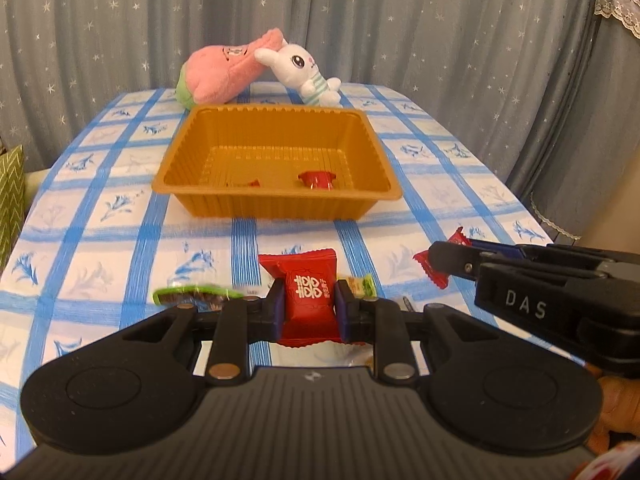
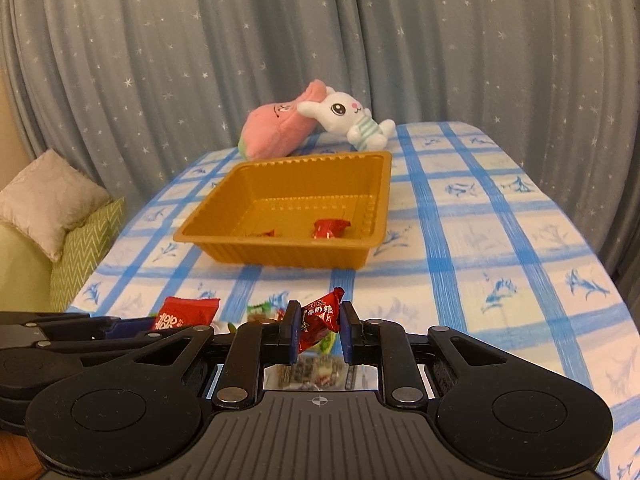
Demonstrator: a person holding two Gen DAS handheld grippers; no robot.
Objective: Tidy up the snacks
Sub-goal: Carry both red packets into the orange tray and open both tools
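Note:
My left gripper (image 1: 308,298) is shut on a flat red snack packet (image 1: 308,280) with white characters, held above the checked tablecloth. My right gripper (image 2: 318,320) is shut on a red twisted candy (image 2: 320,316). In the left wrist view the right gripper (image 1: 436,260) reaches in from the right with that red candy (image 1: 424,261). In the right wrist view the left gripper (image 2: 146,326) and its red packet (image 2: 184,312) show at the left. An orange plastic tray (image 1: 276,204) (image 2: 280,254) stands ahead, holding two red candies (image 1: 318,179) (image 1: 248,183).
Green-wrapped snacks (image 1: 192,295) (image 1: 362,285) lie on the cloth under the grippers. A pink plush (image 1: 224,72) and a white rabbit plush (image 1: 304,68) lie behind the tray. A green cushion (image 2: 84,248) and a white pillow (image 2: 44,200) sit off the table's left edge. A starred curtain hangs behind.

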